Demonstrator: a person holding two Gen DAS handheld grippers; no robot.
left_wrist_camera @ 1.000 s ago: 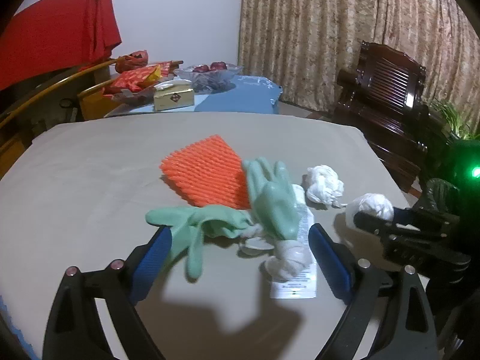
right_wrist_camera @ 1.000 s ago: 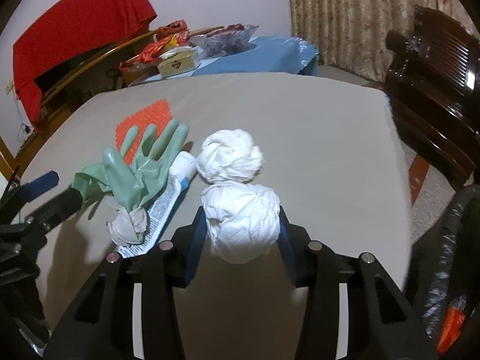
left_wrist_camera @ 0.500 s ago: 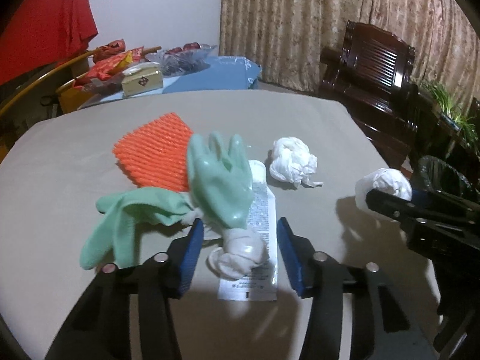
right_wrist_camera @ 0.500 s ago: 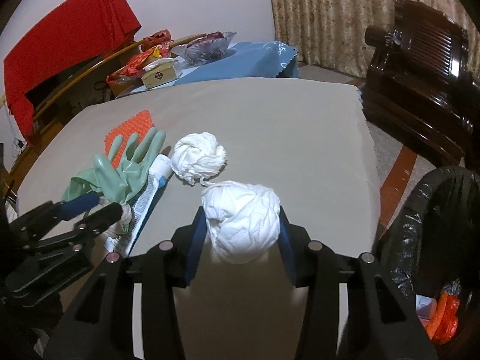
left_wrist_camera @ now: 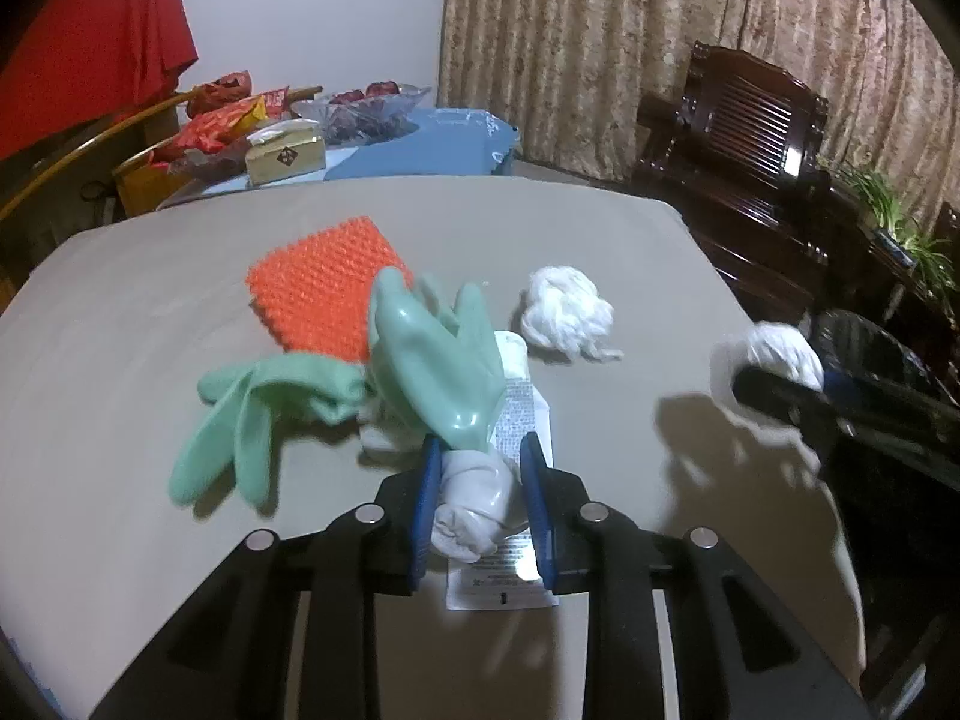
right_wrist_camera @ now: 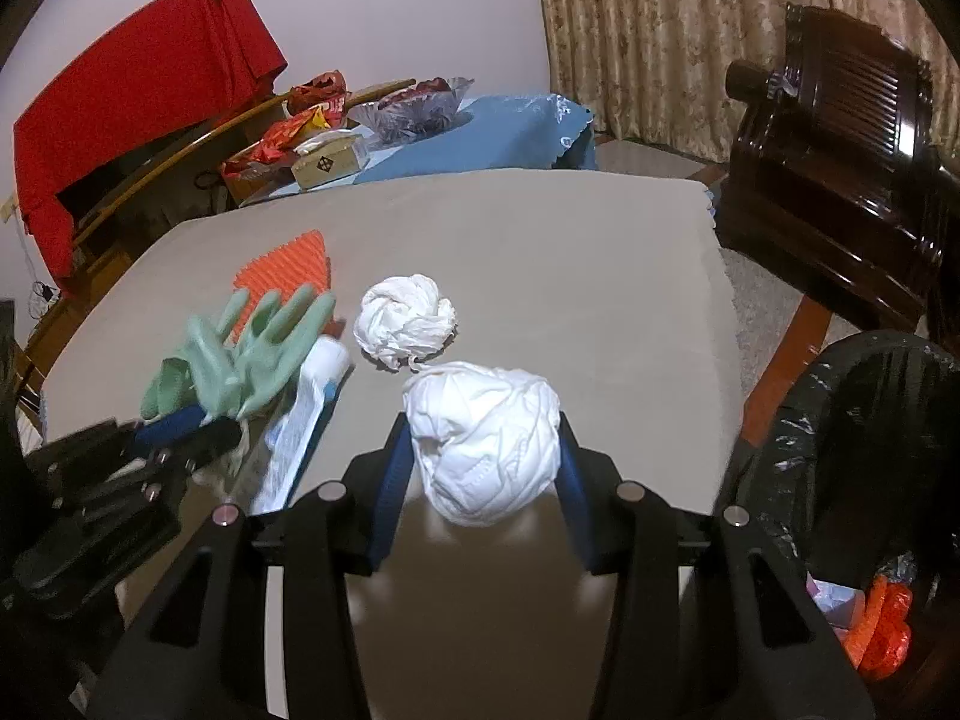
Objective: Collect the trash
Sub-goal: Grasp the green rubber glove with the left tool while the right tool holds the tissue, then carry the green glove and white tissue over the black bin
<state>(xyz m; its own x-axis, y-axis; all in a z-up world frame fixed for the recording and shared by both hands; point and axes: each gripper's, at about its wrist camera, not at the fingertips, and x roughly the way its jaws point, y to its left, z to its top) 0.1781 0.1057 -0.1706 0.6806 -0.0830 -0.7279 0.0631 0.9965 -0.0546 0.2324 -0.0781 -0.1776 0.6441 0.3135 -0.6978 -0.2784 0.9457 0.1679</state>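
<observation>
My left gripper (left_wrist_camera: 477, 495) is shut on the white cuff of a green rubber glove (left_wrist_camera: 435, 360) lying on the grey table (left_wrist_camera: 120, 330). A second green glove (left_wrist_camera: 252, 414) lies to its left. A white tube (left_wrist_camera: 516, 414) lies under the held glove. My right gripper (right_wrist_camera: 485, 456) is shut on a white crumpled paper ball (right_wrist_camera: 486, 438), held above the table's right side; it also shows in the left wrist view (left_wrist_camera: 780, 348). Another paper ball (left_wrist_camera: 567, 312) rests on the table; it also shows in the right wrist view (right_wrist_camera: 403, 321).
An orange spiky mat (left_wrist_camera: 327, 288) lies behind the gloves. A black-lined trash bin (right_wrist_camera: 870, 456) with orange trash inside stands off the table's right edge. A dark wooden chair (left_wrist_camera: 750, 138) is at the right. A blue-covered side table (left_wrist_camera: 420, 144) with snacks stands behind.
My left gripper moved forward and closed on the glove's white cuff. My right gripper carried the paper ball rightward toward the bin.
</observation>
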